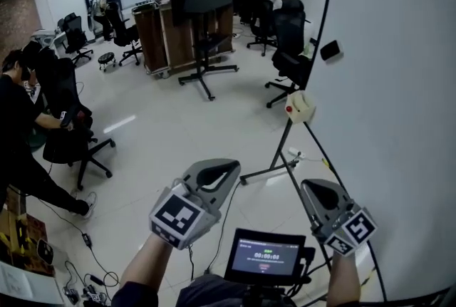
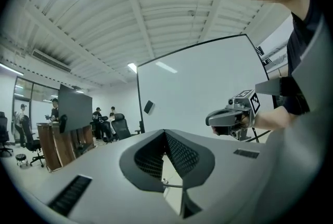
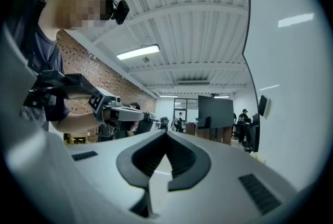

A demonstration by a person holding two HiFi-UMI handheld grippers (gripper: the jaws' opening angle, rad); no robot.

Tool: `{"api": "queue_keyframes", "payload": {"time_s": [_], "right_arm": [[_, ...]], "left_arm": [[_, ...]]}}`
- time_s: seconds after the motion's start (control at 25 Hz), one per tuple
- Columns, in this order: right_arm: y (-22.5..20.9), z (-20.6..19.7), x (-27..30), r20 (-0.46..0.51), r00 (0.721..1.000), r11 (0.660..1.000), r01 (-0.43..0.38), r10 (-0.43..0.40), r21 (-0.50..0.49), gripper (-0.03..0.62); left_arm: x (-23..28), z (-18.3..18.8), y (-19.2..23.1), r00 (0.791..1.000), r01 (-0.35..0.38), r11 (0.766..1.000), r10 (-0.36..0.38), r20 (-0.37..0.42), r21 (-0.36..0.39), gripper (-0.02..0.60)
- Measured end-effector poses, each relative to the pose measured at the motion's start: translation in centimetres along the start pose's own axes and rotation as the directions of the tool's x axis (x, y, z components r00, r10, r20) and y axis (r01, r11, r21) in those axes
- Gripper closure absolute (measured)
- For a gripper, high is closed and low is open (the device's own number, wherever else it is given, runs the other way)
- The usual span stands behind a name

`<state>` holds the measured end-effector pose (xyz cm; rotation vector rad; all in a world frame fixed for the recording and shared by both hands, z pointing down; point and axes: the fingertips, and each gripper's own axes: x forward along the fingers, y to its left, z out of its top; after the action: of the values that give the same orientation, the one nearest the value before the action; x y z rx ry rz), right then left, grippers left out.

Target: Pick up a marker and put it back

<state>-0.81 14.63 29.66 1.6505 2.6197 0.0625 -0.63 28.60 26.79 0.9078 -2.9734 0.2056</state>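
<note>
Screen in head view alone

Bare floor lies open ahead and left. The whiteboard blocks the right, just beside the right gripper, its stand leg slanting across ahead.

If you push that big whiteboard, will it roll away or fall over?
The whiteboard is tall and thin on a stand, so a high push would probably make it wobble. Its legs spread wide on the floor, so tipping seems unlikely. Wheels can't be made out, so rolling is unsure.
</note>
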Motion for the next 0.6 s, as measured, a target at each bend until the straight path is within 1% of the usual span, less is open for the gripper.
{"api": "queue_keyframes", "payload": {"time_s": [0.16, 0.28, 0.48, 0.6], "right_arm": [[-3.4, 0.4, 0.7, 0.014, 0.999, 0.999, -0.041, 0.041, 0.003, 0.583], [-4.8, 0.5, 1.5, 0.021, 0.997, 0.997, -0.074, 0.074, 0.016, 0.583], [-6.4, -0.1, 4.8, 0.032, 0.991, 0.991, -0.134, 0.133, 0.027, 0.583], [-7.5, -0.4, 7.4, 0.038, 0.988, 0.989, -0.149, 0.149, 0.012, 0.583]], "left_arm": [[2.6, 0.6, 0.5, 0.998, -0.051, 0.999, 0.051, -0.033, 0.014, 0.581], [3.5, 0.7, 1.5, 0.994, -0.092, 0.995, 0.093, -0.060, 0.024, 0.581], [4.5, -0.5, 4.9, 0.986, -0.144, 0.989, 0.145, -0.083, 0.023, 0.581], [5.4, -1.4, 6.9, 0.984, -0.147, 0.989, 0.149, -0.094, 0.034, 0.581]]}}
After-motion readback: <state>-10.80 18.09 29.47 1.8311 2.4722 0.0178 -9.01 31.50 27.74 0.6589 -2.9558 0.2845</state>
